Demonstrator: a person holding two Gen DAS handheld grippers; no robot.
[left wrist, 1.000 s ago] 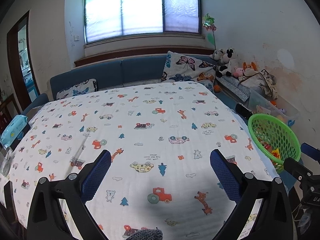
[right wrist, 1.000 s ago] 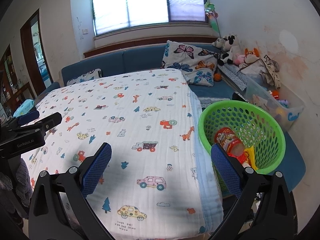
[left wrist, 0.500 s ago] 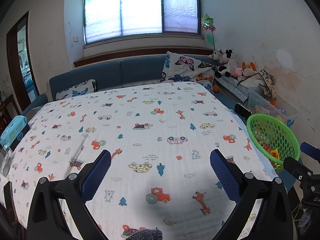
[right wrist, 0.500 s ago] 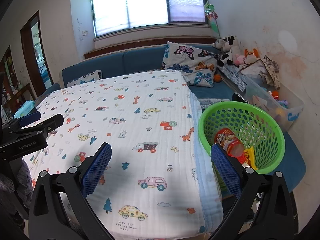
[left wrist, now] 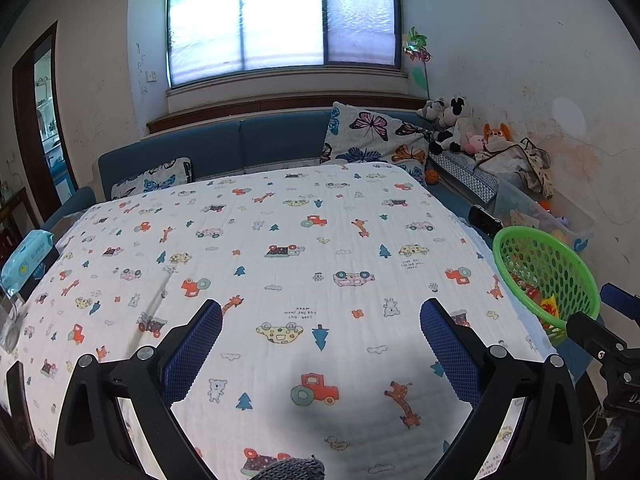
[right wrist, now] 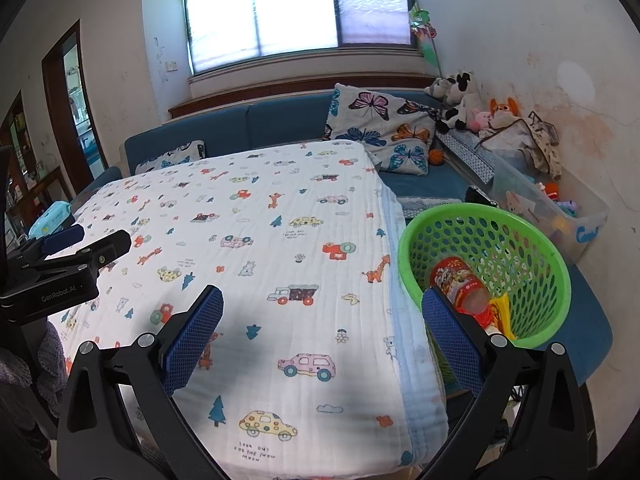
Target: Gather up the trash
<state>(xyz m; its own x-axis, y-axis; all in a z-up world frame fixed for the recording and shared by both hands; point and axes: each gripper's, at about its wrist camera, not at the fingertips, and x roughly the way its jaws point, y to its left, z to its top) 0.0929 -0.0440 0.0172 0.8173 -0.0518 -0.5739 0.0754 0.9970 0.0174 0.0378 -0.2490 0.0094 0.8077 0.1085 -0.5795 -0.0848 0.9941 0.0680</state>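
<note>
A green perforated basket (right wrist: pixel 532 248) stands off the table's right edge and holds a red printed can (right wrist: pixel 460 284) and yellow wrappers (right wrist: pixel 502 312). The left wrist view shows the same basket (left wrist: pixel 560 268) at far right with colourful trash inside. My left gripper (left wrist: pixel 320 328) hovers open over the cartoon-print cloth (left wrist: pixel 280 264), nothing between its blue pads. My right gripper (right wrist: pixel 322 326) is open too, over the cloth's right edge, its right finger (right wrist: pixel 452 340) in front of the basket. No loose trash shows on the cloth.
A blue wet-wipes pack (left wrist: pixel 26 256) lies at the table's left edge. A blue sofa (left wrist: pixel 240 148) with butterfly cushions (left wrist: pixel 372 136) runs behind. Plush toys (left wrist: pixel 448 124) and a clear storage bin (right wrist: pixel 552 204) line the right wall. A doorway (left wrist: pixel 44 120) opens at left.
Both views have shifted only slightly; the left gripper has drifted a little, so the basket sits marginally lower and further right. Both grippers remain open and empty.
</note>
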